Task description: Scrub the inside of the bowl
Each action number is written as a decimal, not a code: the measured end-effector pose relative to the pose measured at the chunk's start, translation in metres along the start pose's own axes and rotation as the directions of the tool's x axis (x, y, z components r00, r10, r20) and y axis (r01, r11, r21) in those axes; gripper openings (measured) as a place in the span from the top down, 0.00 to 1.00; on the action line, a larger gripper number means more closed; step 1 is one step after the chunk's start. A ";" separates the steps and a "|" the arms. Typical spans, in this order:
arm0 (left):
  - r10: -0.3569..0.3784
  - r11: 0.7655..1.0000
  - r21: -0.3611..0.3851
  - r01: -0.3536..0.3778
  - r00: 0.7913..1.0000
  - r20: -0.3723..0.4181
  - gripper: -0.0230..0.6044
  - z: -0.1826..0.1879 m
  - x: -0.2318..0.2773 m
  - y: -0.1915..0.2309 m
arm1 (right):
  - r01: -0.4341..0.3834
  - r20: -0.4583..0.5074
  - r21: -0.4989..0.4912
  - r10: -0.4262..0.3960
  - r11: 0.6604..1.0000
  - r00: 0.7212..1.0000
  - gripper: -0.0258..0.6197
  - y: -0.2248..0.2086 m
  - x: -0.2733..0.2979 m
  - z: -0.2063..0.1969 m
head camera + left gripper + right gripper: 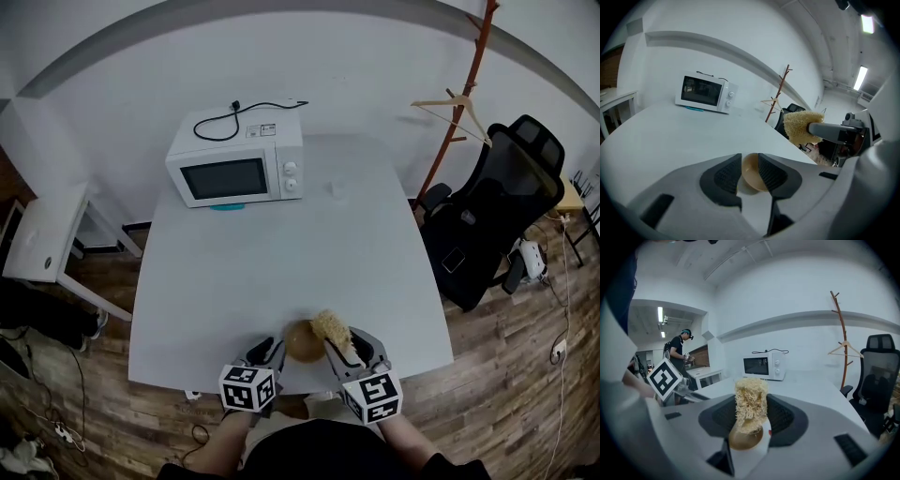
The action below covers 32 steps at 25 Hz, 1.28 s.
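Observation:
A small tan bowl [302, 341] sits on the white table [281, 253] near its front edge. My left gripper [270, 349] is at the bowl's left side. In the left gripper view the jaws stand a little apart, and the bowl [752, 174] shows in the gap just past the pads, which are not pressing on it. My right gripper [349, 345] is shut on a yellow fibrous scrubber [332, 330], held upright just above the bowl's right rim. In the right gripper view the scrubber [750, 404] sticks up between the pads with the bowl [745, 437] below it.
A white microwave [236, 159] with a black cord on top stands at the table's far left. A black office chair [497, 216] and a wooden coat stand [459, 103] are to the right. A low white side table [42, 239] is at the left. A person [677, 350] stands far off.

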<state>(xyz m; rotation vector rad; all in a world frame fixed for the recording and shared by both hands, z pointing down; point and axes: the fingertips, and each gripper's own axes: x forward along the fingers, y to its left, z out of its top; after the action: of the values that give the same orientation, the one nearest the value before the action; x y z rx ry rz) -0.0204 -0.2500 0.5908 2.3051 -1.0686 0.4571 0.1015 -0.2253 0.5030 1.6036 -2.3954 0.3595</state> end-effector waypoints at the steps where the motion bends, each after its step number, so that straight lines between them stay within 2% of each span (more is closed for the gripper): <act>1: 0.005 1.000 -0.014 -0.005 1.000 -0.009 0.76 -0.003 0.003 0.001 | -0.015 -0.003 -0.006 0.015 1.000 1.000 0.68 -0.001 0.003 -0.001; 7: 0.024 0.987 -0.157 -0.030 0.999 -0.044 0.75 -0.027 0.022 0.010 | -0.102 -0.026 -0.036 0.101 0.994 0.995 0.68 -0.008 0.016 -0.009; 12: 0.019 0.952 -0.305 -0.034 0.998 -0.053 0.78 -0.043 0.035 0.013 | -0.157 -0.061 -0.053 0.153 0.986 0.986 0.68 -0.011 0.022 -0.020; 17: 0.014 0.923 -0.381 -0.041 0.997 -0.073 0.83 -0.053 0.047 0.013 | -0.198 -0.092 -0.067 0.191 0.978 0.977 0.68 -0.013 0.030 -0.031; 22: 0.042 0.903 -0.425 -0.066 0.997 -0.066 0.89 -0.054 0.051 0.017 | -0.227 -0.118 -0.077 0.217 0.971 0.969 0.68 -0.016 0.037 -0.039; 32: 0.094 0.917 -0.386 -0.098 0.995 -0.029 0.90 -0.037 0.047 0.011 | -0.298 -0.185 -0.092 0.278 0.950 0.943 0.68 -0.010 0.046 -0.056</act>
<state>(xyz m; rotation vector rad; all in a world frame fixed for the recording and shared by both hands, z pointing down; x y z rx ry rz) -0.0021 -0.2608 0.6473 1.9065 -1.1549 0.2639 0.0970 -0.2508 0.5716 1.1230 -2.4677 0.3807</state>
